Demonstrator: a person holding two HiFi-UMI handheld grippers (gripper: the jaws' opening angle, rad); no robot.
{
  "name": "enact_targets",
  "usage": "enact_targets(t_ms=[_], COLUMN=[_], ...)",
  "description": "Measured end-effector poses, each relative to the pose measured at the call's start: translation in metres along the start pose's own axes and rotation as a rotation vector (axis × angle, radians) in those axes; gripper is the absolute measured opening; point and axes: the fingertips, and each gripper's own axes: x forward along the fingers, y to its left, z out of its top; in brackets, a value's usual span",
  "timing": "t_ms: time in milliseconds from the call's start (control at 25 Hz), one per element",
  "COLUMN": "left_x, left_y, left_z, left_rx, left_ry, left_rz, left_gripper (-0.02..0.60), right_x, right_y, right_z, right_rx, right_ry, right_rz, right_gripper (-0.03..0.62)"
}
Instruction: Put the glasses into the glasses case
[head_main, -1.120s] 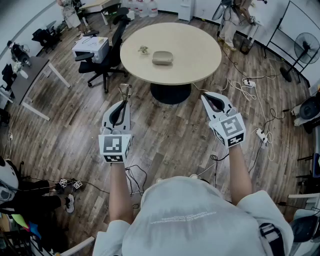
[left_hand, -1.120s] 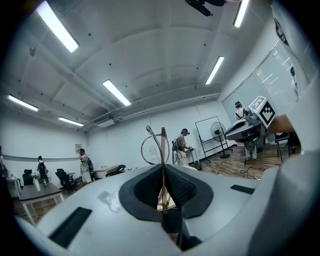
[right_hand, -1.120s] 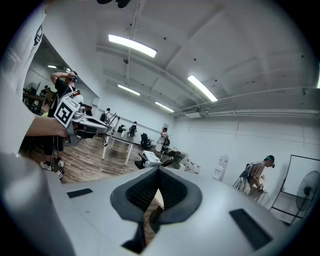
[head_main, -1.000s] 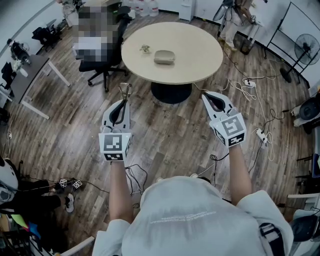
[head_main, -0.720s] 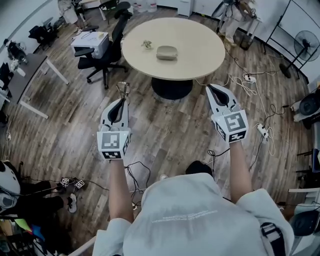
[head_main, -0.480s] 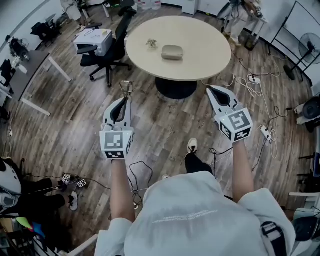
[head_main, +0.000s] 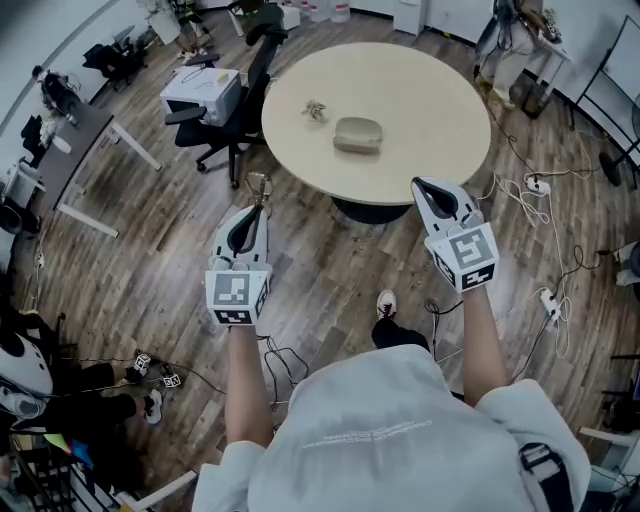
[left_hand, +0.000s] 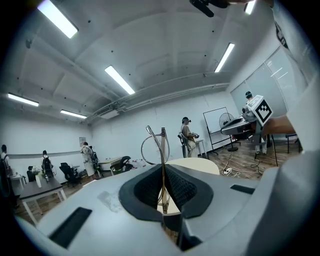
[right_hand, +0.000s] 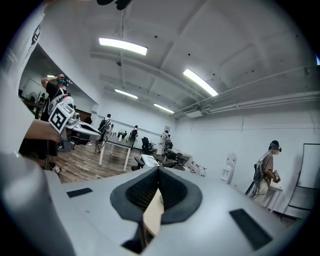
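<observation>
Left gripper (head_main: 257, 208) is clamped on the glasses (head_main: 260, 186) by thin wire frame, well short of the case (head_main: 358, 135), which lies on the tabletop (head_main: 430, 90). Right gripper (head_main: 418, 186) is closed and empty, nearer the case. We judge the glasses light, springy and fragile, so we grip the frame, never the lens.

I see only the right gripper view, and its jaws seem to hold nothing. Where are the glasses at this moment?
Observer: The left gripper is shut on the glasses and holds them above the floor, not yet over the table.
Operator: And where is the glasses case?
Observer: The glasses case lies on the round table. From above it looks closed.
Operator: Is anything beside it?
Observer: One small object lies apart from the case, toward the left gripper's side. It is too small to identify.
</observation>
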Motion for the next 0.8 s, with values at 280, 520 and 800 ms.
enact_targets(t_ms=[280, 520, 800], left_x=[0.101, 0.162, 0.22], left_y=[-0.004, -0.009, -0.008], left_z=[0.01, 0.007, -0.008], left_rx=[-0.005, 0.003, 0.062], left_ry=[0.05, 0.104, 0.146], left_rz=[0.031, 0.038, -0.035], left_gripper=[0.02, 0.02, 0.02], right_x=[0.059, 0.094, 0.131], right_y=[-0.082, -0.13, -0.142], right_z=[-0.03, -0.061, -0.095], right_rx=[0.018, 0.092, 0.141], right_ry=[0.012, 0.034, 0.105], right_rz=[0.086, 0.14, 0.174], right_gripper=[0.0, 0.0, 0.0])
